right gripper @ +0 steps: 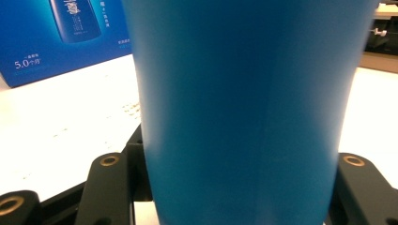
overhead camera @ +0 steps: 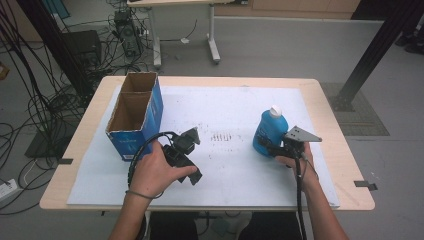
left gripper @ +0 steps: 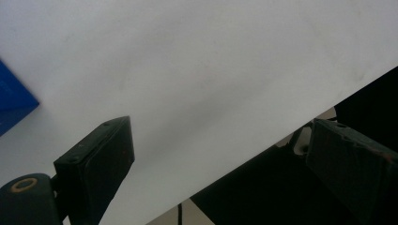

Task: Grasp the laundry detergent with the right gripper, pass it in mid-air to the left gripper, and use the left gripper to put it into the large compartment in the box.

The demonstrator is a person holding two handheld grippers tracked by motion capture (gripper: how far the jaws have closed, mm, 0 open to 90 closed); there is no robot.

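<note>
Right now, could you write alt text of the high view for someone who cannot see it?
A person's right gripper clamps an upright blue bottle with a white cap on a white-covered table. The left gripper rests on the table near an open blue cardboard box.

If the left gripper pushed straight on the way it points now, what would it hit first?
Probably the white sheet on the table: the left gripper stands open, aimed down at it, nothing between. Depth is unclear.

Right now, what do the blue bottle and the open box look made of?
Blue bottle: likely plastic, smooth with a soft sheen in the right gripper view, white cap. Open box: cardboard, raw brown inside, glossy blue print outside.
</note>
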